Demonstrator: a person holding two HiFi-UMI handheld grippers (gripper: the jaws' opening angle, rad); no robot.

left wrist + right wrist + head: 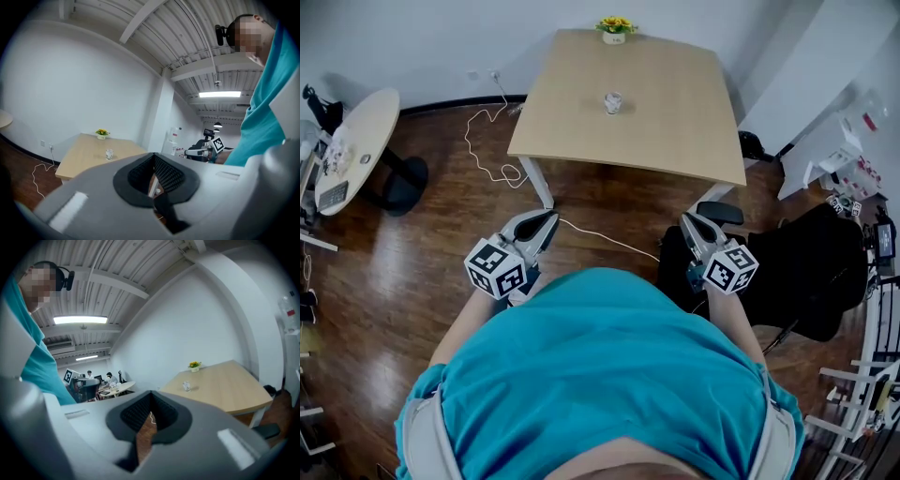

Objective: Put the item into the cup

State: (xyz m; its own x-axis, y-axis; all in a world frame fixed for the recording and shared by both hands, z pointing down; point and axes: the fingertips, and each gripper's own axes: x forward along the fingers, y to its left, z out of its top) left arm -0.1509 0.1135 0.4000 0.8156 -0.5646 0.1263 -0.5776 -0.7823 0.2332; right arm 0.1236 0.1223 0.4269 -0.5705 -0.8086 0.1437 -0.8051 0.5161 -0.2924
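Cup (612, 101) stands near the middle of the light wooden table (675, 141), with a small flower pot (615, 30) at the far edge behind it. Person stands back from the table, left gripper (546, 223) and right gripper (689, 225) held at the waist. Both have jaws closed on nothing, pointing tableward, well apart from the cup.

Hand-held grippers (549, 219) (685, 220) seemingly shut, empty

Left claw (153, 159) jaws together, empty; cup (109, 153) on table (83, 157) well ahead.
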